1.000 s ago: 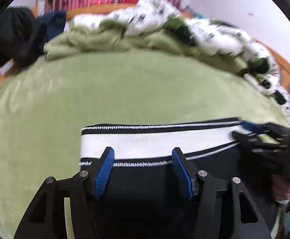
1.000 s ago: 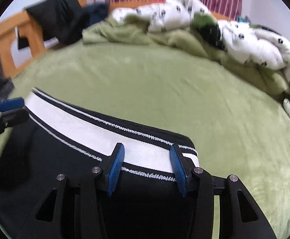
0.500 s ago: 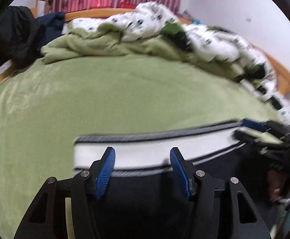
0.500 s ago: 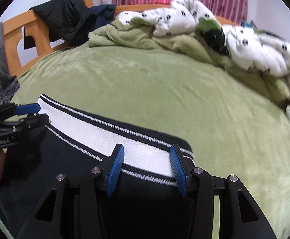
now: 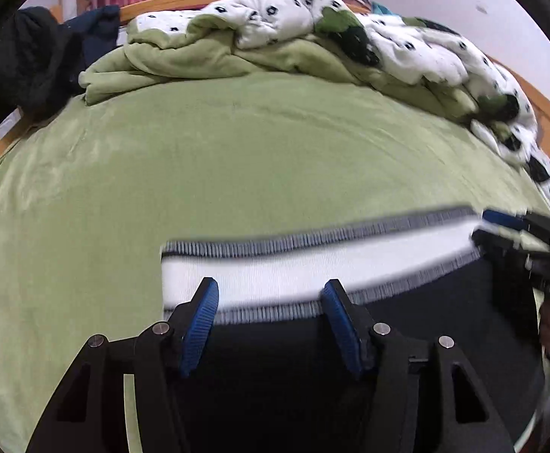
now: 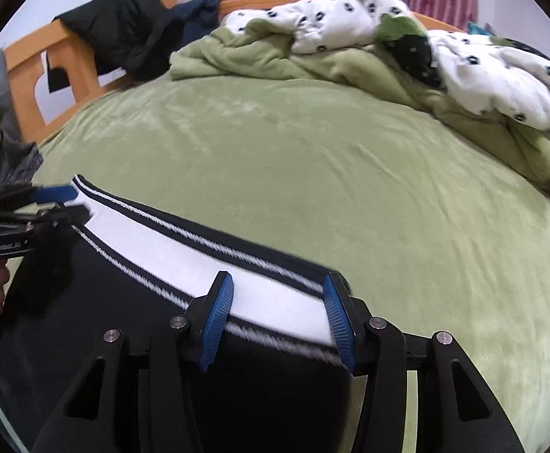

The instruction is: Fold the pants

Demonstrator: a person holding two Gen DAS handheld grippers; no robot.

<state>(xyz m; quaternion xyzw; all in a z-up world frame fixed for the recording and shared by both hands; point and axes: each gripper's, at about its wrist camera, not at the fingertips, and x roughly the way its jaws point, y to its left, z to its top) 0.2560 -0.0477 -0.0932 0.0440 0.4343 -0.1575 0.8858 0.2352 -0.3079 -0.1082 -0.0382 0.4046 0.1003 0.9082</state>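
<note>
Only "GenRobot" legible on left gripper (image 6: pixel 54 204), beside pants (image 6: pixel 184 249).

Open bed ahead, clutter at far edge.
Green bed (image 5: pixel 237 173) lies bare beyond the pants (image 5: pixel 293 264); bunched blanket (image 5: pixel 184 56), spotted duvet (image 6: pixel 482 71) and dark jacket (image 6: pixel 124 26) block the headboard side.

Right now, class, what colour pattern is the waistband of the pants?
White waistband, edged with black-and-white stripes, on black pants; sharpest in the right wrist view.

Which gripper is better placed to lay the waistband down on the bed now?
Neither alone. The left gripper and the right gripper each sit at one end of the waistband, jaws apart around it, so both together.
</note>
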